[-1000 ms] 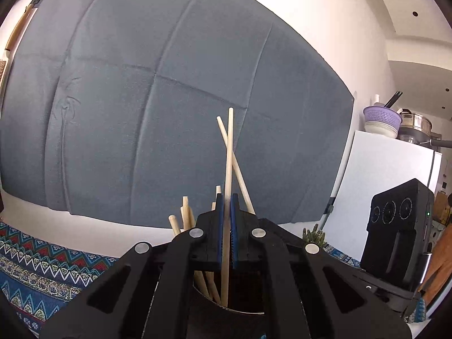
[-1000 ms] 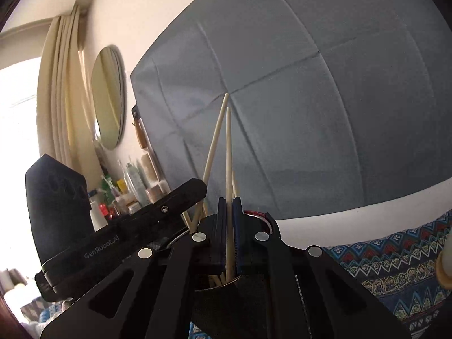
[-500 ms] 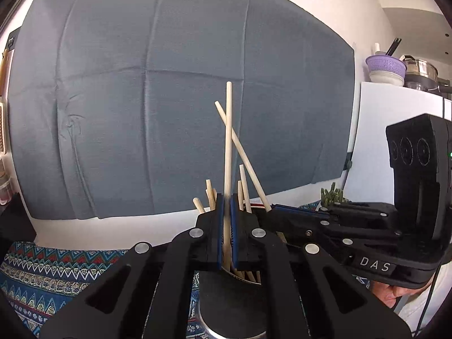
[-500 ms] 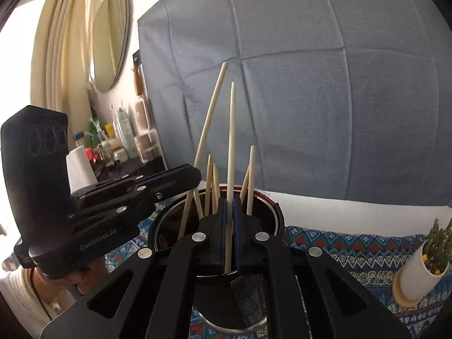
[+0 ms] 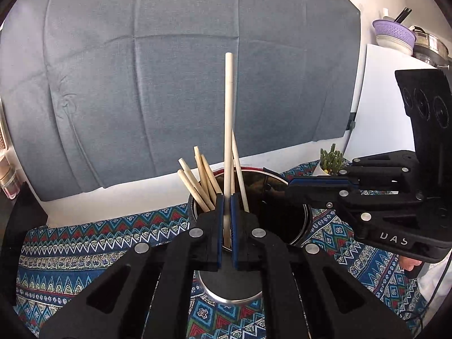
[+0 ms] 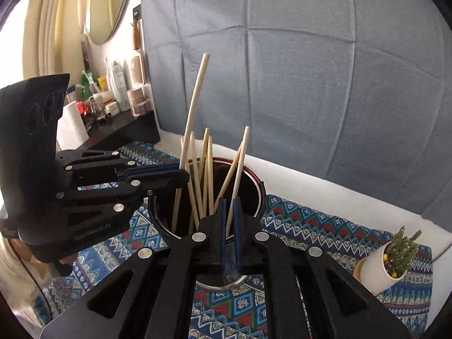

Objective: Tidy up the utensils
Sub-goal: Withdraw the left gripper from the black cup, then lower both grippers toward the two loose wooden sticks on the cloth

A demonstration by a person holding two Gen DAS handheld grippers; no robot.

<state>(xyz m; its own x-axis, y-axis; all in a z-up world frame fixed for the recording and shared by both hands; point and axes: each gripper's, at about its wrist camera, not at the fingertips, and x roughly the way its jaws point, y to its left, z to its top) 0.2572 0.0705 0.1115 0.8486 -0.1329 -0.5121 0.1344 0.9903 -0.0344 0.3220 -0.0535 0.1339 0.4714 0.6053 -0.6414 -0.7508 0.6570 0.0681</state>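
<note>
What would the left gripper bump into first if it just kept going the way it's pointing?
Most likely the metal cup. The left gripper, shut on one chopstick, aims down at its open mouth, so its tips would probably meet the cup's rim or the loose chopsticks inside. Depth is hard to judge.

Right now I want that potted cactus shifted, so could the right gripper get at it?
Probably not yet: the right gripper is shut on a chopstick over the canister. The way to the cactus looks clear.

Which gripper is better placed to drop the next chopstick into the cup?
Left: the left gripper grips a pale wooden chopstick upright over the round steel cup; the right gripper appears empty.
</note>
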